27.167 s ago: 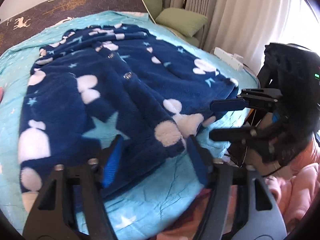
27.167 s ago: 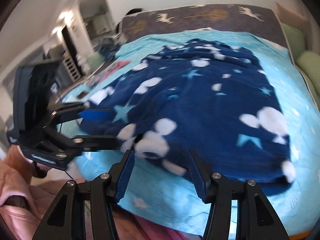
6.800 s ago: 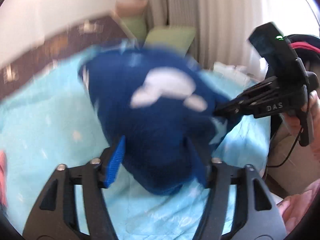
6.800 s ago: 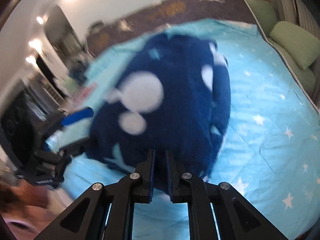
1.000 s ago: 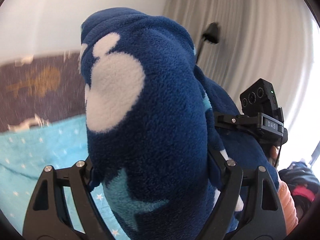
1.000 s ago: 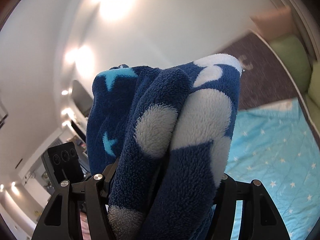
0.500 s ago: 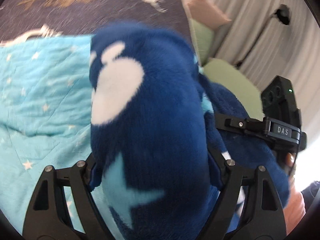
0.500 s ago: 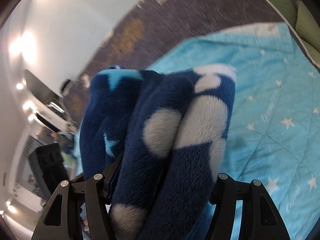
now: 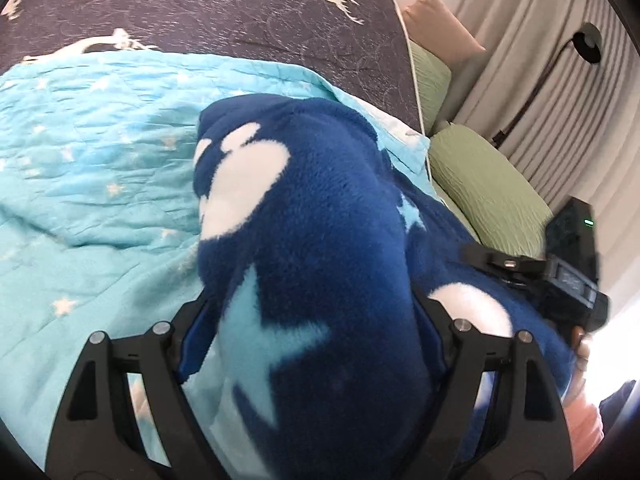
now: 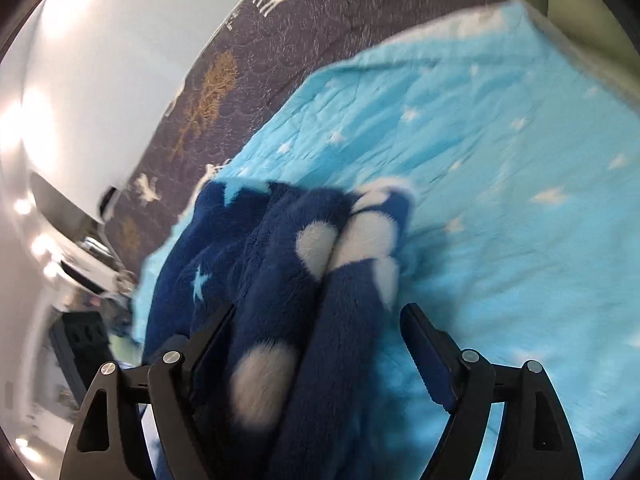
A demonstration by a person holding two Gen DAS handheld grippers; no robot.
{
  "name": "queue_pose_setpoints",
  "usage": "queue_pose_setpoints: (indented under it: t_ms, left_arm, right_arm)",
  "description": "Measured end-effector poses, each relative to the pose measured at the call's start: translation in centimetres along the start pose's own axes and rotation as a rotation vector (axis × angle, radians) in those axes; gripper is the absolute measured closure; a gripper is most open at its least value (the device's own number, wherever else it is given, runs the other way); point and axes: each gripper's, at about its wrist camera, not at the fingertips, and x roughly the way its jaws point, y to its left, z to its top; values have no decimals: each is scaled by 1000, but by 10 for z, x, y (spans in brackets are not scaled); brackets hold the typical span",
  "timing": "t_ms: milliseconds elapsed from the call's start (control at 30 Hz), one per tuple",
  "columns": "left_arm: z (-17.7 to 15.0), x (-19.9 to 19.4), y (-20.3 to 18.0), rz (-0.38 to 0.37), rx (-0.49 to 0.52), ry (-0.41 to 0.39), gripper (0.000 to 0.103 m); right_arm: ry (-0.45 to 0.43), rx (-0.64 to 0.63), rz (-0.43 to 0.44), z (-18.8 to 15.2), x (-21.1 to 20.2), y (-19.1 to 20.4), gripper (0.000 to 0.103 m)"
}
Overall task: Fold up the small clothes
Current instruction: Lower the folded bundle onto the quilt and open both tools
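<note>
Your fleece [image 9: 320,240] is bunched over the blue quilt [image 9: 80,160] near the bed's head edge. Your left tongs [image 9: 316,328] are clamped on its thick fold; your right tongs [image 10: 316,344] stand apart, fleece against one finger only.

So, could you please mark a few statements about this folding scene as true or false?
1. The fleece garment is navy with white patches. True.
2. It lies spread flat. False: it is bundled between the left gripper's fingers.
3. The blanket is pink. False: turquoise with white stars.
4. A green cushion lies beside the bed. True.
5. The right gripper shows a gap beside the fleece. True.
</note>
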Motion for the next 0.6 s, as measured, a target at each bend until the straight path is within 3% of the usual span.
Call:
queue_pose_setpoints:
  t_ms: [167, 267, 367, 467, 600]
  left_arm:
    - [-1, -75, -28, 123, 177, -133, 20]
    - [-5, -133, -45, 90, 184, -161, 19]
    - [-28, -191, -70, 92, 220, -200, 10]
    - [-63, -244, -98, 132, 290, -242, 7]
    - [-125, -308, -126, 172, 324, -268, 2]
  right_arm:
    - [-122, -15, -89, -9, -96, 28, 20]
    - [-149, -48, -128, -33, -146, 52, 20]
    - [-146, -180, -236, -87, -192, 90, 20]
    - [-173, -220, -271, -141, -234, 114, 20]
    - [-274, -276, -327, -217, -296, 157, 18]
